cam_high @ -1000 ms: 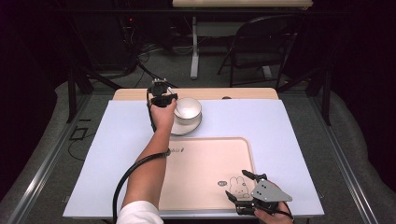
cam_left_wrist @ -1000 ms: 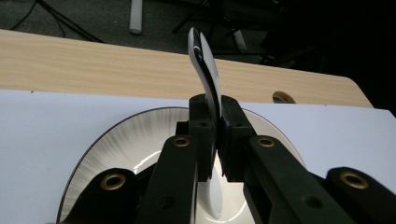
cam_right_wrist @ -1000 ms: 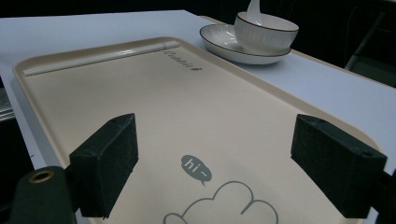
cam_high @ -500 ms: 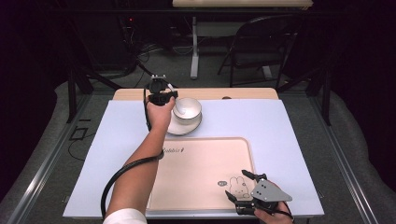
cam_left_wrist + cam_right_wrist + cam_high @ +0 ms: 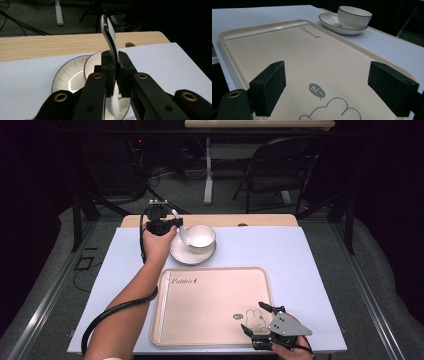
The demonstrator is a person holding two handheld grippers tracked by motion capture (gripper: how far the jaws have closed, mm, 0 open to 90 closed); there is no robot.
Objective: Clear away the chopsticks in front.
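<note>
dark room, white mat. our left gripper (image 5: 172, 222) clamps a spoon (image 5: 110, 37) above the bowl (image 5: 201, 235) near the mat's far edge; right gripper (image 5: 256, 319) gapes over the tray (image 5: 215, 320). next, we judge: carry spoon to tray.

Left tongs (image 5: 176, 221) lifted spoon (image 5: 181, 231) out of bowl (image 5: 200, 237), shifting left and up.

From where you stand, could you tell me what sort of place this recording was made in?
Probably a lab or studio set up for recording, not a dining room: a table under a white sheet in a dark room, cables on the floor, and a folding chair behind.
</note>
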